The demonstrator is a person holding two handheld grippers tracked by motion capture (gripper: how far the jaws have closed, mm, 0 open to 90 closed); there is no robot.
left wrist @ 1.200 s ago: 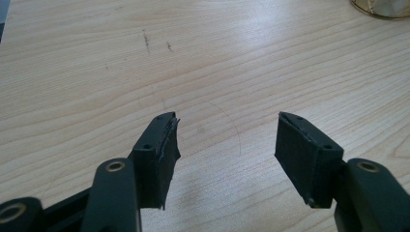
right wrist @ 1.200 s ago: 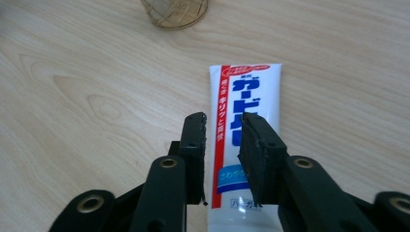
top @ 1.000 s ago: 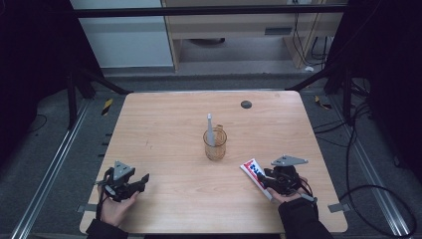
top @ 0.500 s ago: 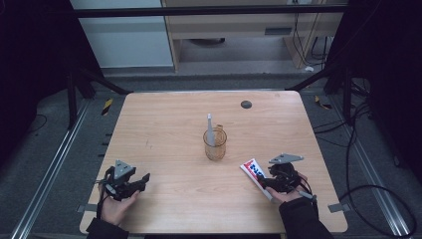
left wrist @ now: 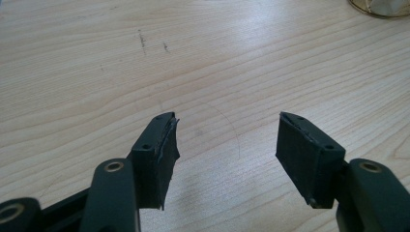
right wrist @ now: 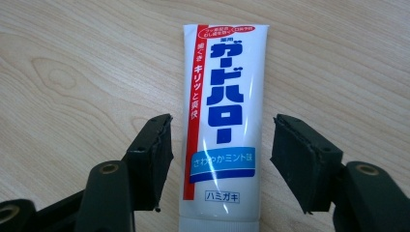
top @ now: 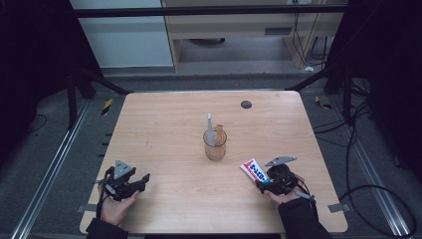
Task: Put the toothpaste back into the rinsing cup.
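Right gripper view: your right gripper (right wrist: 220,145) has one toothpaste tube (right wrist: 222,130) lying flat on the table (right wrist: 72,58) between its jaws, with a gap on both sides, so the pads aren't pressing; the jaws have just been opening. Tube count: one, white with a red stripe down one edge and blue Japanese lettering, reading "ガードハロー" in large characters, "さわやかミント味" on the light-blue band and "ハミガキ" in a small box near the cap end. Cap end points toward you, crimped end away. High view: your right hand (top: 286,191) rests low at the near right of the table, gripper aimed forward and left at the tube (top: 253,170). Your left gripper (top: 142,180) sits at the near left, held low in your left hand (top: 117,206), aimed right; its jaws are spread wide over bare wood, nothing between them. Two grippers, each with one grey three-cornered plate on top. Mid-table: one clear amber cup (top: 215,144) with one toothbrush (top: 210,129) standing in it, well apart from the tube. One small dark round thing (top: 246,104) near the far edge.
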